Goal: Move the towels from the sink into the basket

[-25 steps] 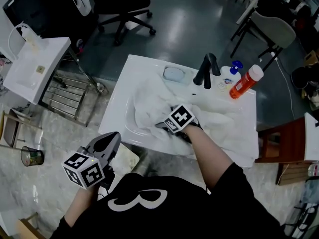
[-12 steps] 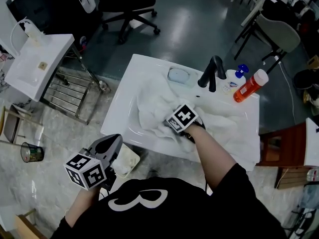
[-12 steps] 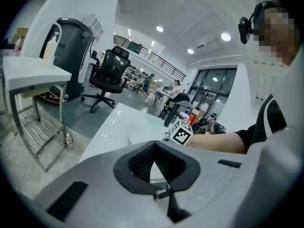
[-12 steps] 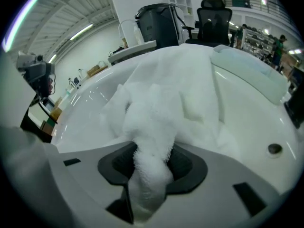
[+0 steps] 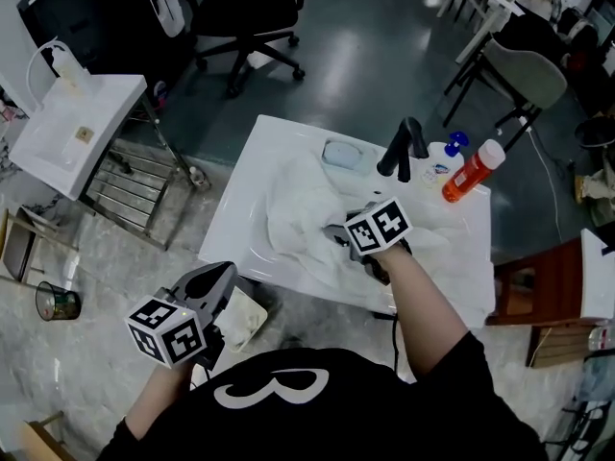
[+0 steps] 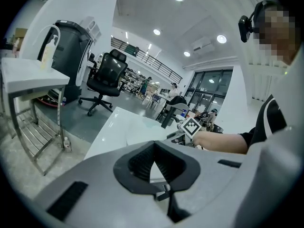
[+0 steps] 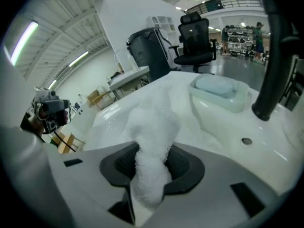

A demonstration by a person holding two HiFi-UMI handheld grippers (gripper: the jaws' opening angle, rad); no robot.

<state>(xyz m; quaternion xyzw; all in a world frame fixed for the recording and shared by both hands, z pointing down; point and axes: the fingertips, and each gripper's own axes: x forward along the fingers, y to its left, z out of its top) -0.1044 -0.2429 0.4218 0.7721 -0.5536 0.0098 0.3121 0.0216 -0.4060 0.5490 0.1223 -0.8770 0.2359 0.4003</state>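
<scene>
now right gripper (image 7: 151, 167), jaws just closing, pinches towel (image 7: 153, 122), seemingly above sink (image 5: 237, 211).

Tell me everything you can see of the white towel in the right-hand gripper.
The towel is white and fluffy, terry cloth by its look. One fold is bunched into a thick rope between the jaws of the right gripper, which have just been closing and now pinch it. From there it runs down as a ridge to the rest of the cloth, lying crumpled in the white sink. Whether that is one towel or several, I cannot tell.
</scene>
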